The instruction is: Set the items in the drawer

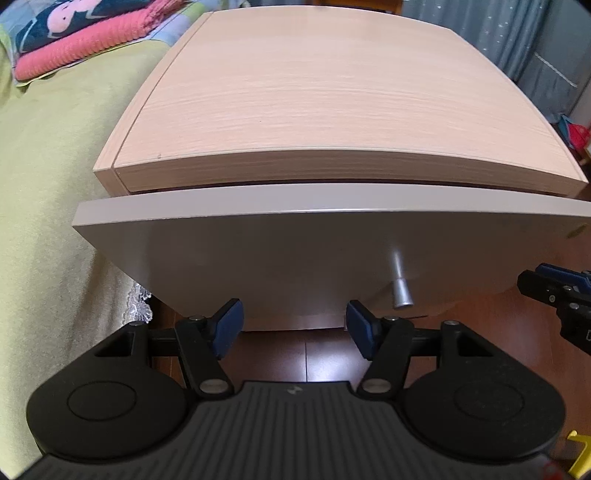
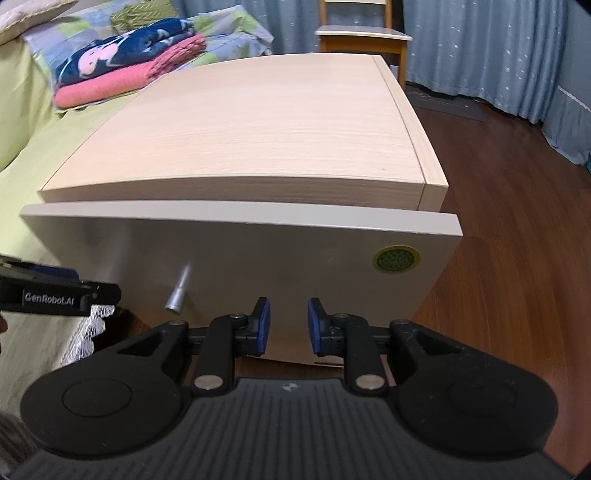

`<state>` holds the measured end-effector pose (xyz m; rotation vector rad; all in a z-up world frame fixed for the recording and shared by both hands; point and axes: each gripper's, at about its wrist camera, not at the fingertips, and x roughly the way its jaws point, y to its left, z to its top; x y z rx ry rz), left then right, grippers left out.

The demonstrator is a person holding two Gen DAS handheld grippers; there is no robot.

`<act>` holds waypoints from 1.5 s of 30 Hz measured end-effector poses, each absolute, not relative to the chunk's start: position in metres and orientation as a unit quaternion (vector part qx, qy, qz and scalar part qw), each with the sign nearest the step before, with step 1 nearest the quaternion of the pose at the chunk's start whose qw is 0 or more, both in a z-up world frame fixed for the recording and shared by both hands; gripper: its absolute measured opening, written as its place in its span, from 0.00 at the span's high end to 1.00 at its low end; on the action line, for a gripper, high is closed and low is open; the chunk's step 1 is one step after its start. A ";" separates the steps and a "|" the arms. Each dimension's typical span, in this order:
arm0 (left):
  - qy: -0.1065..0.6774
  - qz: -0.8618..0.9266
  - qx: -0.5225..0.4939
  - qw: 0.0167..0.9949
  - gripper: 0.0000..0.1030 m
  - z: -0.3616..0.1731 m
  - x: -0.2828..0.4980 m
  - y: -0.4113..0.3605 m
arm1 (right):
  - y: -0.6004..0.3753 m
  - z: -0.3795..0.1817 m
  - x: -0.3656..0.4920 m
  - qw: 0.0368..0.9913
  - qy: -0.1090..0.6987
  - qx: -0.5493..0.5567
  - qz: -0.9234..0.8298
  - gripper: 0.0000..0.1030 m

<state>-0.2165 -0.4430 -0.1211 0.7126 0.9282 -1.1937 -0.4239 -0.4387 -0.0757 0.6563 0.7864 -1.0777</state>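
Note:
A nightstand with a pale wood top [image 1: 325, 92] [image 2: 251, 122] stands in front of both grippers. Its grey drawer front [image 1: 258, 251] [image 2: 258, 251] sits slightly forward of the top's edge, and the drawer's inside is hidden. A silver knob [image 1: 400, 291] [image 2: 176, 295] sticks out of the front. My left gripper [image 1: 295, 328] is open and holds nothing, low in front of the drawer and left of the knob. My right gripper [image 2: 289, 325] has a narrower gap between its blue pads, also with nothing in it, and is to the right of the knob. Each gripper shows at the edge of the other's view.
A bed with a green sheet [image 1: 48, 177] [image 2: 22, 147] lies against the nightstand's left side, with folded pink and navy blankets [image 2: 125, 70] on it. Behind stand a wooden chair [image 2: 364, 35] and blue curtains [image 2: 498, 48]. Dark wood floor [image 2: 517, 277] spreads to the right.

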 end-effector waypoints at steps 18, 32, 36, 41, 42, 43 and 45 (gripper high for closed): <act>0.408 -0.521 0.311 0.683 0.39 -0.122 -0.209 -0.447 | -0.460 -0.079 -0.427 0.728 0.344 0.314 -0.503 0.83; 0.405 -0.525 0.307 0.683 0.40 -0.119 -0.205 -0.440 | -0.467 -0.079 -0.425 0.727 0.342 0.319 -0.503 0.83; 0.403 -0.526 0.310 0.682 0.40 -0.118 -0.207 -0.440 | -0.469 -0.080 -0.425 0.727 0.341 0.319 -0.504 0.83; 0.401 -0.526 0.311 0.682 0.40 -0.118 -0.208 -0.442 | -0.469 -0.080 -0.424 0.726 0.340 0.319 -0.505 0.83; 0.401 -0.527 0.311 0.682 0.40 -0.118 -0.208 -0.443 | -0.469 -0.080 -0.424 0.726 0.340 0.319 -0.506 0.83; 0.401 -0.527 0.311 0.682 0.40 -0.117 -0.208 -0.444 | -0.469 -0.081 -0.424 0.726 0.340 0.319 -0.506 0.83; 0.400 -0.527 0.311 0.682 0.40 -0.117 -0.208 -0.446 | -0.468 -0.081 -0.425 0.726 0.339 0.319 -0.507 0.83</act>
